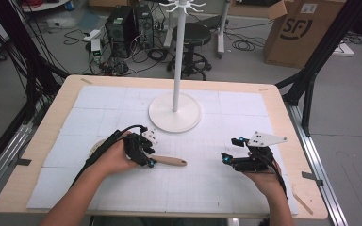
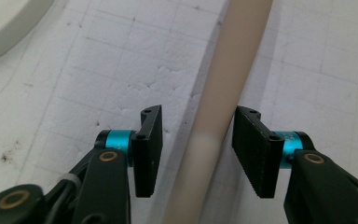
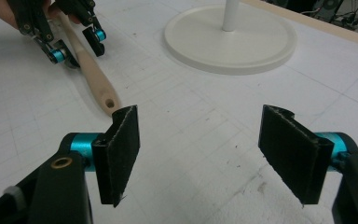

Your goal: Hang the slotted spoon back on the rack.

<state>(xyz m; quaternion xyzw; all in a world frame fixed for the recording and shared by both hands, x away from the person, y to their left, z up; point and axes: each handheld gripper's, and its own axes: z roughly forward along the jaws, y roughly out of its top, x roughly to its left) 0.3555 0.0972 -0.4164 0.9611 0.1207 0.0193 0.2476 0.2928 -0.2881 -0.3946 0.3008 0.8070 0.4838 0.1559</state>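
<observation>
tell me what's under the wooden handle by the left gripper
The wooden handle lies flat on the white gridded mat, between the left gripper's open jaws. Its far end is hidden under the person's left hand, so what's attached there can't be seen.

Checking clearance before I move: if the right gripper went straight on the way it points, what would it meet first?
Probably the wooden handle's holed end, lying just beyond its left jaw; dead ahead the mat looks free, though depth is unclear.

Your high cam looks forward and down over the whole surface [image 1: 47, 141]. Left claw [image 2: 196, 149] cam sits close, looking down on the wooden handle [image 2: 223, 93] between its jaws. Right claw [image 3: 198, 156] cam looks low across, sharing that handle and the white stand base [image 3: 230, 44].
</observation>
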